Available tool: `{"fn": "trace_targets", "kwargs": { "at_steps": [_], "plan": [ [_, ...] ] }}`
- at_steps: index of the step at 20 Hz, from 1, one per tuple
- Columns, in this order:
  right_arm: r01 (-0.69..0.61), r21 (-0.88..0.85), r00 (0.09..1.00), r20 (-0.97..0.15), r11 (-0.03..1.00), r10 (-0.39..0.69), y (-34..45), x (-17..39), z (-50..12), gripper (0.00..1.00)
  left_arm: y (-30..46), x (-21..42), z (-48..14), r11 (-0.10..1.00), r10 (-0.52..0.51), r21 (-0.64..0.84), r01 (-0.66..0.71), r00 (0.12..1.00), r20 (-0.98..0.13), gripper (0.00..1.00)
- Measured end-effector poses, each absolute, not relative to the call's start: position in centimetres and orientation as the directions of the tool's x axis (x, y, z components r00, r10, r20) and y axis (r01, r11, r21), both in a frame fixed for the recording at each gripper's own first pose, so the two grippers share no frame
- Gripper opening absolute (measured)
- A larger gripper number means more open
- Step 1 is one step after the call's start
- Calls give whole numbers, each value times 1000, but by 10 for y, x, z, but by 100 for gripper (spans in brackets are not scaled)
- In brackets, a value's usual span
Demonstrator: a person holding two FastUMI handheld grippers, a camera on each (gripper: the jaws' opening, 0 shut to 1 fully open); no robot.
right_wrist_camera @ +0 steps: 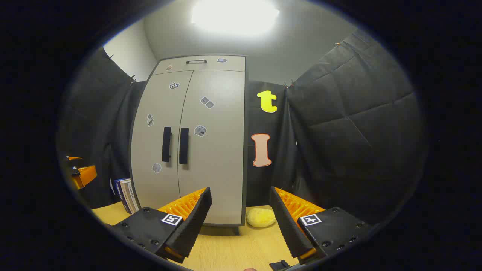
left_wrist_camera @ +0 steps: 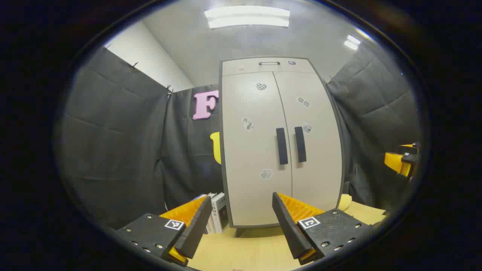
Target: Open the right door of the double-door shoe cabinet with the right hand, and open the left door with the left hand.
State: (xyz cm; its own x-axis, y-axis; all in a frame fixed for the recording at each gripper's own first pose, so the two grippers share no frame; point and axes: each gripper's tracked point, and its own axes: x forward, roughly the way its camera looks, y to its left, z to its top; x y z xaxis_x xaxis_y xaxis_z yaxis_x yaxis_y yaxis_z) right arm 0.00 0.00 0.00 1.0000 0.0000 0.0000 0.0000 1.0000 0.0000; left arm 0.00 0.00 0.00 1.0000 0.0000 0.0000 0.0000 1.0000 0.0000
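Cabinet (left_wrist_camera: 278, 143) doors are seen closed on the counter (left_wrist_camera: 244, 252). Left gripper (left_wrist_camera: 241, 218) and right gripper (right_wrist_camera: 240, 216) are held near, jaws released, grasping nothing.

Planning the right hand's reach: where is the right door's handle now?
In the right gripper view, the right door's handle stands left of centre, beside the left door's handle.

Left gripper view low over the table (left_wrist_camera: 244, 252), facing the shoe cabinet (left_wrist_camera: 278, 143) from its left, right gripper view likewise from its right, both well back, sharing the closed cabinet front.
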Motion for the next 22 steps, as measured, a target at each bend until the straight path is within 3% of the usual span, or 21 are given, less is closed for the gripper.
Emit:
{"fn": "trace_targets", "kwargs": {
  "at_steps": [22],
  "plan": [
    [-34,-4,999,0,999,34,-5,23,-6,97,-17,9,0,999,27,18,-27,1000,-3,94]
  ]
}}
